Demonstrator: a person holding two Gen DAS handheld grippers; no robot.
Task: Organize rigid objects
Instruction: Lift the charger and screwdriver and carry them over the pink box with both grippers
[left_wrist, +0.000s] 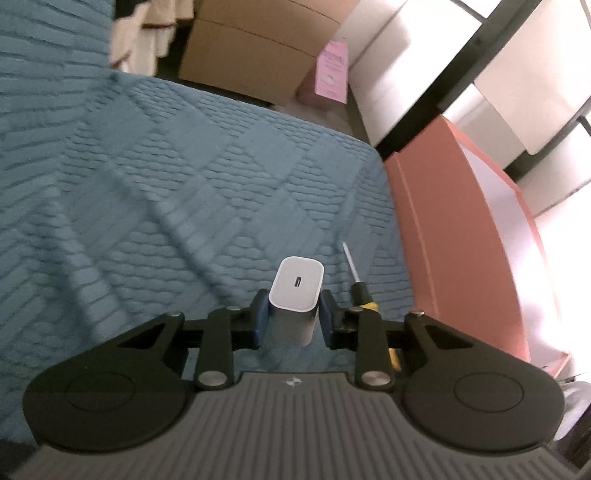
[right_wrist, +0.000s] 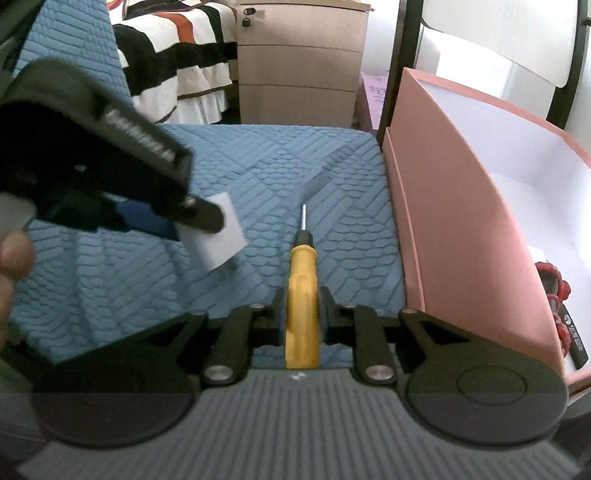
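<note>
Left wrist view: left gripper (left_wrist: 293, 314) fingers pinch a smooth white plastic charger block (left_wrist: 295, 291) at lower centre; right gripper (right_wrist: 301, 314) fingers pinch a yellow-handled screwdriver (right_wrist: 303, 295) over the quilted blue bedspread (right_wrist: 258, 166).

Blue quilted bed (right_wrist: 229, 155) near; striped bedding (right_wrist: 184, 59) far left, wood drawers (right_wrist: 301, 62) far, bright windows (right_wrist: 476, 40) right.

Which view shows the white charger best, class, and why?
The left wrist view: the charger sits sharp and centred between the left tool's fingers, its port facing the camera. The right wrist view shows it only blurred and partly hidden behind that tool.
</note>
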